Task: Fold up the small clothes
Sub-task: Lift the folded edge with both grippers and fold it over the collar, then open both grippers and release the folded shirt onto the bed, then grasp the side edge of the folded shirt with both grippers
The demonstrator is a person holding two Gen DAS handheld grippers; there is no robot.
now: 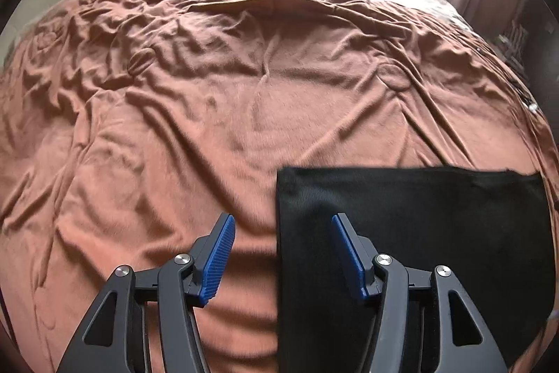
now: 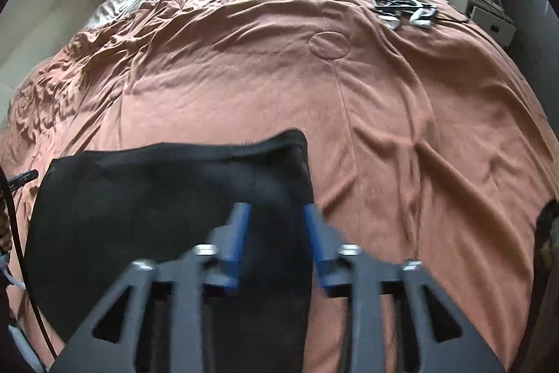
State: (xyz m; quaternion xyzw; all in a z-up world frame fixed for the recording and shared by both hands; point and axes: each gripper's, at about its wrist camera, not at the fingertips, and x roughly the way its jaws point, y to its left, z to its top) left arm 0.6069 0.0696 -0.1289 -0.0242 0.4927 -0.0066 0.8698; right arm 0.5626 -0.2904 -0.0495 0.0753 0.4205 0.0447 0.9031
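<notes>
Lying flat near the front edge of the rust-brown bedspread [image 1: 216, 114], the black garment [image 1: 436, 233] is already showing straight sides and square corners, so at least one fold is looking done. The left gripper [image 1: 281, 254] is hanging over the garment's left edge with its jaws spread and nothing pinched: one blue pad is sitting over bare bedspread, the other over black cloth. The right gripper [image 2: 276, 243] is poised over the garment's right edge, jaws parted around a strip of cloth; that view is smeared, so whether the pads are still brushing the fabric is hard to say, though they appear to be standing clear. Judging from the broad rectangle remaining, a further fold to make it compact is probably waiting, along with any other pieces. A small clutter of cables and gear [image 2: 405, 9] is lying well apart, far up the bed.
</notes>
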